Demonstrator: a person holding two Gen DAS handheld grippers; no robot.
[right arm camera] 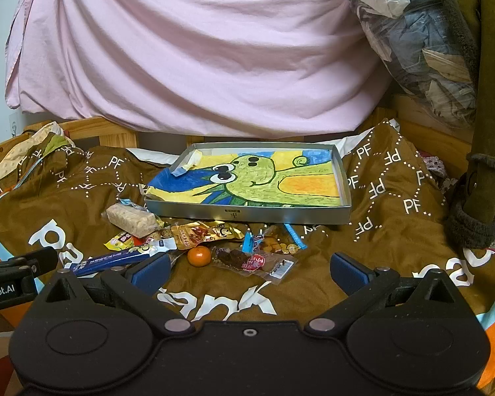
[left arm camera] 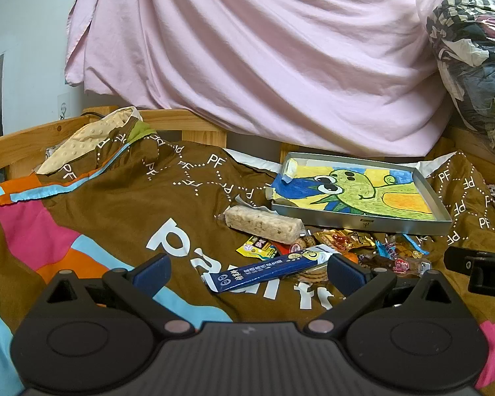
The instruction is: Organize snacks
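**Snacks heaped on the blanket in front of the tray**

Both grippers hover low over a brown blanket [right arm camera: 379,204] printed with white letters and "PF" marks. The left gripper [left arm camera: 247,270] has its blue-padded fingers spread wide and holds nothing; the right gripper [right arm camera: 250,270] is likewise spread wide and empty.

A shallow metal tray [right arm camera: 247,213] lies on the blanket behind the snacks, lined with a crayon drawing [right arm camera: 257,178] of a green big-eyed creature on blue and yellow. Nothing else lies in it.

The snacks sit in a loose pile just in front of the tray's near wall. A pale rice bar [left arm camera: 264,224] in clear wrap lies at the left end, touching the tray's left corner in the left view. Nearer the camera, a long blue stick pack [left arm camera: 267,270] lies slantwise, its right end just beside the left gripper's right finger [left arm camera: 346,269]. In the right view the same pack ends just above the right gripper's left finger [right arm camera: 150,270]. A gold packet [right arm camera: 208,232] lies in the middle of the pile, a small orange [right arm camera: 199,256] sits just in front of it, and a clear packet [right arm camera: 254,262] with dark pieces lies to the orange's right. A yellow sachet [left arm camera: 257,247] peeks out under the rice bar.

A pink sheet [right arm camera: 188,49] hangs behind, over a wooden rail [left arm camera: 181,120]. A clear bag of clothes [right arm camera: 412,33] stands at the right.
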